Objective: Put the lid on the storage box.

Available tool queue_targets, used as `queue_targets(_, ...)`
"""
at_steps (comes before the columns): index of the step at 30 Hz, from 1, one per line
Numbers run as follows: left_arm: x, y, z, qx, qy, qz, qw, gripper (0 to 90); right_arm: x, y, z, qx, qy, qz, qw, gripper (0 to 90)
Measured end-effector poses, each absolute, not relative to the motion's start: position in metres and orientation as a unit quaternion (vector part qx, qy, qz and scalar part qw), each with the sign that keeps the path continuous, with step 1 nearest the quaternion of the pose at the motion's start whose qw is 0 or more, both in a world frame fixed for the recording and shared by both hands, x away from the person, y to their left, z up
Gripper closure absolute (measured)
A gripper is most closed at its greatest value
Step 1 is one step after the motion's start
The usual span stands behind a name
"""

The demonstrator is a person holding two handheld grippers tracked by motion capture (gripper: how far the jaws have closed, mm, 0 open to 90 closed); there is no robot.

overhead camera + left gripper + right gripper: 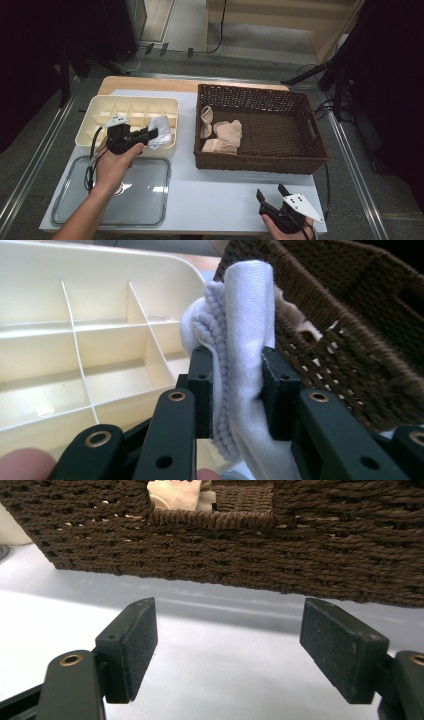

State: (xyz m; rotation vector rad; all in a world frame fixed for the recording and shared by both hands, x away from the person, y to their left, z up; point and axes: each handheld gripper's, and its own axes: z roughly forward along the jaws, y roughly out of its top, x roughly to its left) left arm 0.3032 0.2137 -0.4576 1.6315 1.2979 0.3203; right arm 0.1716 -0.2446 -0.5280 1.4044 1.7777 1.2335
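white table (210, 195) under dim light, dark floor around it. nearest, the right tool (274, 198) rests at the front edge, jaws wide apart and empty, facing the brown wicker basket (310, 150). a clear lid (145, 200) lies front left. beyond it, the left tool (151, 134) is clamped on a folded white sock (245, 340), held over the cream divided tray (100, 107), near its right end. the sock looks soft, light and ribbed, likely to sag; gripping across the fold seems best. beige socks (222, 136) lie in the basket.

A pale grey-white table (220, 192) with a wooden far edge carries a cream plastic divided tray (100, 107) upper left, a clear rectangular lid (145, 205) lower left, and a dark brown wicker basket (260, 164) at centre right.
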Motion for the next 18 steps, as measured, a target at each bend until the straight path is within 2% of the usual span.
queue_targets(18,0.319,0.197,-0.475,0.713,0.538,0.108,0.438,71.8,0.173,-0.243,-0.530,0.520,0.668,0.457,0.274,24.1)
